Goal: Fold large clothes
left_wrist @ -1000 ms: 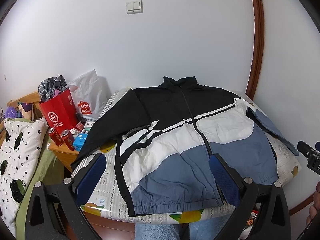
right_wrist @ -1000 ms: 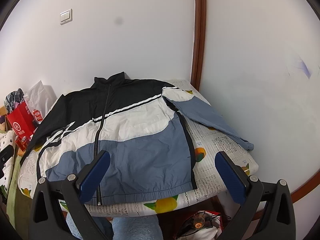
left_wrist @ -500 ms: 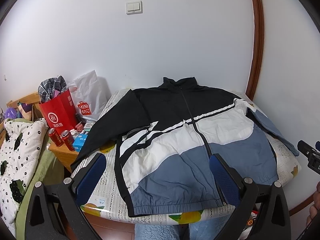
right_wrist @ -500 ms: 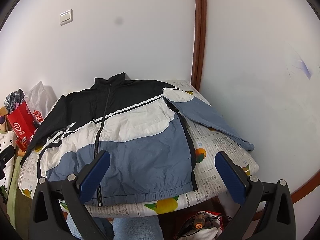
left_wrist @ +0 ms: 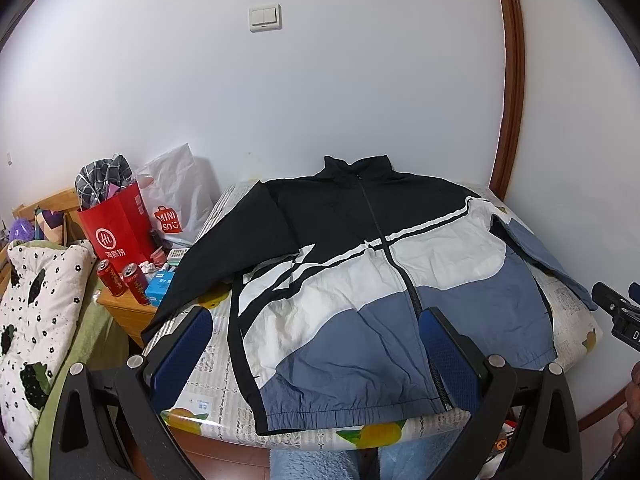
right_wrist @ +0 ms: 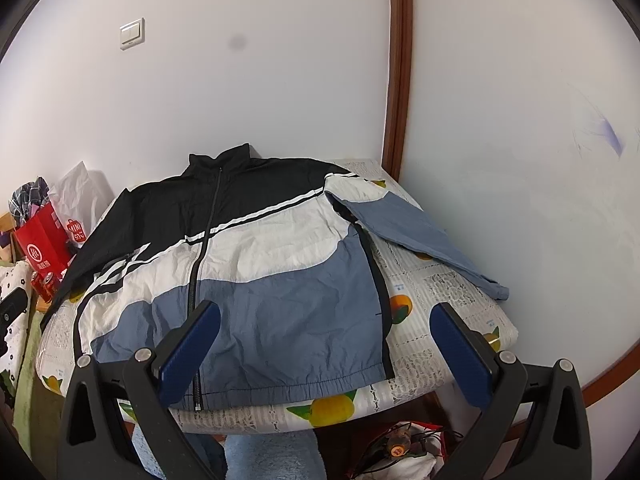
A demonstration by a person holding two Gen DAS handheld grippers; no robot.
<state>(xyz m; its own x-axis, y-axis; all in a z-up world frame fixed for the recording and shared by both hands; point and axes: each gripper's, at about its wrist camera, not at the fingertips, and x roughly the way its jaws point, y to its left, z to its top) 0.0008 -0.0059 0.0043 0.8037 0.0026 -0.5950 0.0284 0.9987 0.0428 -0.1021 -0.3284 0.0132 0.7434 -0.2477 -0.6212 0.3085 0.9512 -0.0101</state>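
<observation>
While the black, white and blue zip-up windbreaker jacket (left_wrist: pixel 360 280) lies spread flat, front up, on the fruit-print cloth-covered table (right_wrist: pixel 440 292), the left gripper (left_wrist: pixel 316 344) hovers level above the jacket's near hem with jaws wide apart, empty. The right gripper (right_wrist: pixel 328 340) hangs likewise over the hem's right corner, spread and gripping nothing.

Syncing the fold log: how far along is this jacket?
Done: jacket is spread flat, zipped, front up on the table. In hand: nothing; left gripper and right gripper hover open near the hem. Left: every fold; blue sleeve and black sleeve lie unfolded.
</observation>
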